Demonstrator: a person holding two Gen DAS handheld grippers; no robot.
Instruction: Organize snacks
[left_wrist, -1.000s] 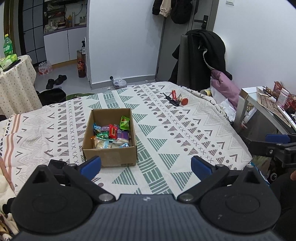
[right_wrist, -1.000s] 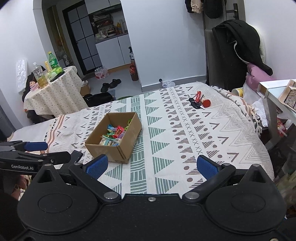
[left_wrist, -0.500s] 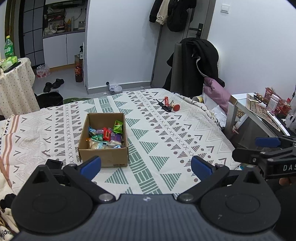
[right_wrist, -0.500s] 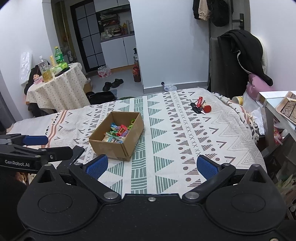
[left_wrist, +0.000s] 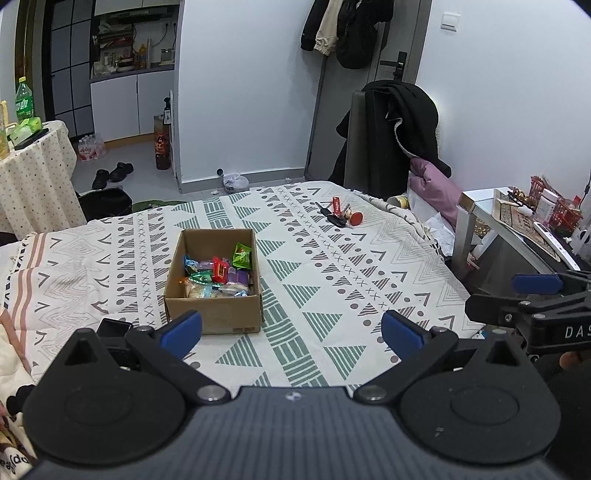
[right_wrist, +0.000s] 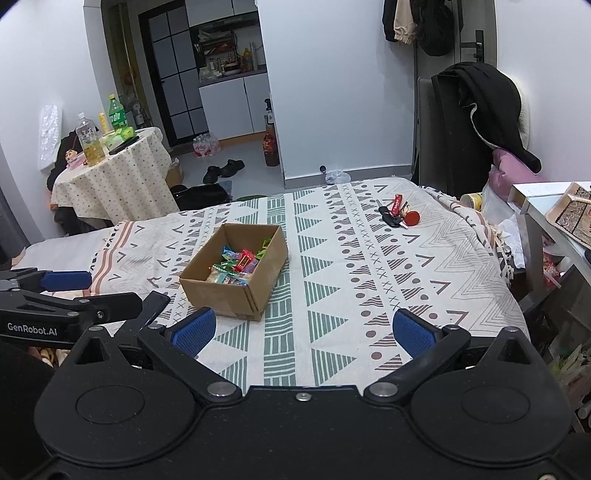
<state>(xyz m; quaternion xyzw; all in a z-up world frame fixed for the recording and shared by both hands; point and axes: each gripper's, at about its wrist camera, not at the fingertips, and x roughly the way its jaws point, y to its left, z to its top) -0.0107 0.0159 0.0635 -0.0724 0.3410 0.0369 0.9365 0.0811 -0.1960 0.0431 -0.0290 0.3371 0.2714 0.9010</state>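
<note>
Both claws hang over the near edge of the bed, each spread wide and holding nothing. The left gripper (left_wrist: 291, 330) has its 2 blue pads far apart, and the right gripper (right_wrist: 303, 328) is spread just as wide.

The cardboard box (left_wrist: 214, 280) sits on the patterned bedspread (left_wrist: 369, 266), at about 11 o'clock from the left claw and just beyond its left pad. From the right claw it lies at about 11 o'clock too. The snacks (left_wrist: 218, 271) lie heaped inside it: small wrappers in green, red, blue and purple, print too small to read.

Far across the bed, near 1 o'clock, lies a bunch of keys (left_wrist: 341, 216) with a red tag.

In the left camera's view, the right device shows white letters "DAS" at the 3 o'clock edge. In the right camera's view, the left device reads "GenRobot.AI" at 9 o'clock.
</note>
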